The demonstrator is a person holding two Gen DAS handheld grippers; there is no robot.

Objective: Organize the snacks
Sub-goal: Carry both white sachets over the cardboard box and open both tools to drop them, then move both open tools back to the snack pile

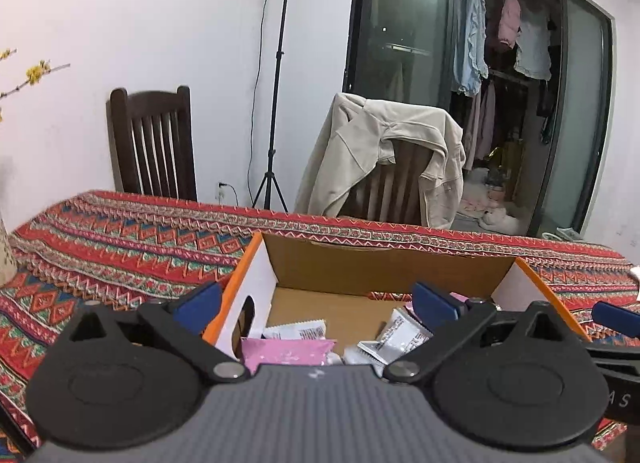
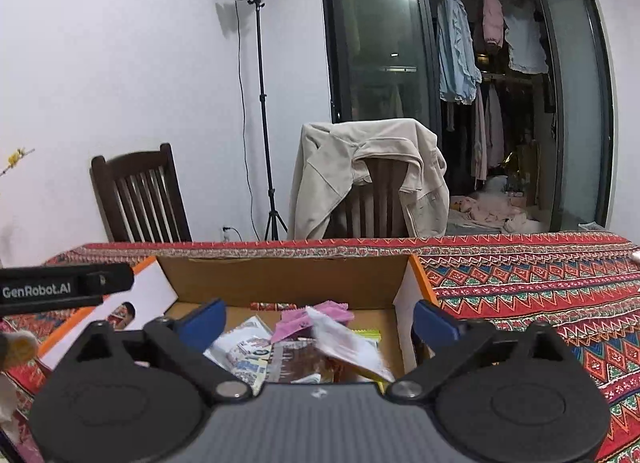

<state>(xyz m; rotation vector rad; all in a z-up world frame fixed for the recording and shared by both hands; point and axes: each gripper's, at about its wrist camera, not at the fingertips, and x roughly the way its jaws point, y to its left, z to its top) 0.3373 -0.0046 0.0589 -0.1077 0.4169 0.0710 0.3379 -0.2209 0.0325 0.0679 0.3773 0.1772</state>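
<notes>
Hovering over the open orange-edged cardboard box (image 1: 384,263) on the patterned cloth-covered surface (image 2: 540,287), both left tongs (image 1: 316,305) and right tongs (image 2: 318,321) gape wide, empty; crinkly snack packets (image 2: 280,351) lie piled inside the box.

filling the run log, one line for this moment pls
left gripper: open | right gripper: open | snack packets: in cardboard box

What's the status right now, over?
Left gripper and right gripper open, empty. Snack packets in cardboard box. Nothing blocking.
</notes>
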